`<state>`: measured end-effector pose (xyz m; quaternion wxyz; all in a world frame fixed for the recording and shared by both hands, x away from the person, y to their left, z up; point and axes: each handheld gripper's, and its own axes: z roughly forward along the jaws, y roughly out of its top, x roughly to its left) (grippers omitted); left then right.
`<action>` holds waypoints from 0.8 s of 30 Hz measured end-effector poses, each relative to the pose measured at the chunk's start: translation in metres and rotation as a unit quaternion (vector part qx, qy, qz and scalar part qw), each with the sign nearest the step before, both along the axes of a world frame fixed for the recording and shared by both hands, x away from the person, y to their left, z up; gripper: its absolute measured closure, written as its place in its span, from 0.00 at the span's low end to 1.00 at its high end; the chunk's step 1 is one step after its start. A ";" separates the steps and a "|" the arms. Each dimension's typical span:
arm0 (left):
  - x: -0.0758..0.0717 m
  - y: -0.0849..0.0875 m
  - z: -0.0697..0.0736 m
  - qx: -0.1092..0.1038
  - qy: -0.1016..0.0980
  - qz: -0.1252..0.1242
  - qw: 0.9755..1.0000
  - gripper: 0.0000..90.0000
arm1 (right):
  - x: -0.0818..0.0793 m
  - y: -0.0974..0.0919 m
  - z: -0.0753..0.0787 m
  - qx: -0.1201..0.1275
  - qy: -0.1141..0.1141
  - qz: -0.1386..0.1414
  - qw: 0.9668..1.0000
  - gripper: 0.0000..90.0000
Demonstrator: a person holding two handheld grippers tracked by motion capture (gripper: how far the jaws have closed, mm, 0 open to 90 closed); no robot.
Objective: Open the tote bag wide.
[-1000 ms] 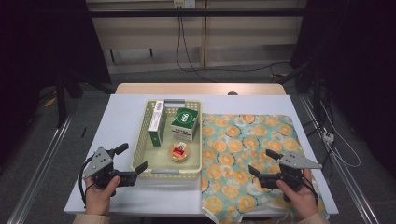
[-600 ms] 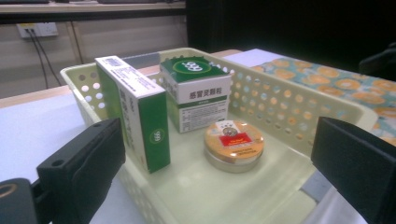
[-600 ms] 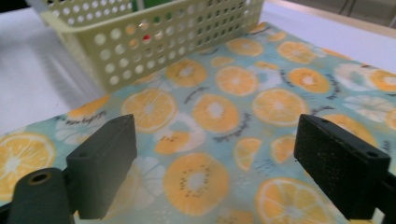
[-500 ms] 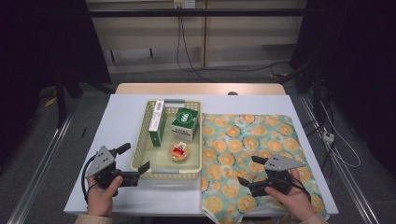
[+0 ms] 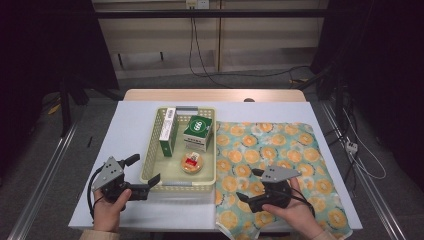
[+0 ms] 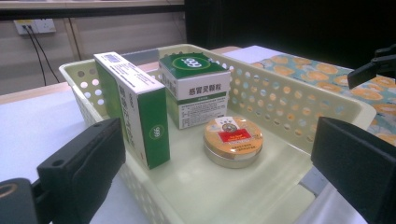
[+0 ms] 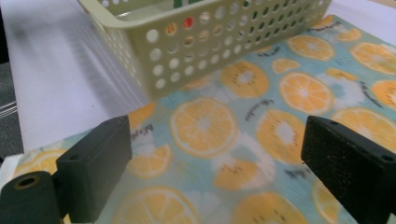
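The left claw (image 5: pixel 142 172) sits at the near left corner of the yellow basket (image 5: pixel 150 165), its jaws spread wide apart with nothing between them. One jaw tip is just at the basket's near rim, the other stands off to the left over the white bench (image 5: pixel 130 125). Looking along that claw, the basket (image 6: pixel 299 100) opens straight ahead. Inside it a tall green box (image 6: pixel 133 107) stands on edge at the left, a squat green and white box (image 6: pixel 196 88) stands behind, and a round tin (image 6: pixel 233 140) with an orange lid lies flat on the basket floor nearest the jaws, between them in that view but clear of both.

The right claw (image 5: pixel 250 185) hovers low over the fruit-print cloth (image 5: pixel 295 150), near the cloth's near left part and just right of the basket's near right corner. Its jaws are also wide apart and grip nothing. Along that claw, the cloth (image 7: pixel 280 88) lies under and ahead of the jaws, with the basket's perforated corner (image 7: pixel 159 65) beyond.
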<state>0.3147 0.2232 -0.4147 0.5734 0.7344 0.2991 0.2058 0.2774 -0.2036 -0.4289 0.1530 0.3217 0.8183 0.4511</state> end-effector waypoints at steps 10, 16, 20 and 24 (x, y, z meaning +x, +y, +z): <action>0.000 0.000 -0.001 0.003 0.004 -0.002 1.000 0.03 | -0.005 0.040 -0.006 -0.010 0.018 0.043 0.999 0.13; 0.001 -0.001 -0.002 0.006 0.004 -0.005 1.000 0.04 | -0.012 0.063 -0.013 -0.004 0.048 0.078 0.996 0.18; 0.001 -0.002 -0.002 0.005 0.008 -0.007 1.000 0.04 | -0.019 0.070 -0.016 -0.014 0.049 0.099 0.994 0.22; 0.001 -0.001 -0.003 0.005 0.009 -0.006 1.000 0.04 | -0.024 0.076 -0.022 -0.025 0.061 0.114 0.991 0.25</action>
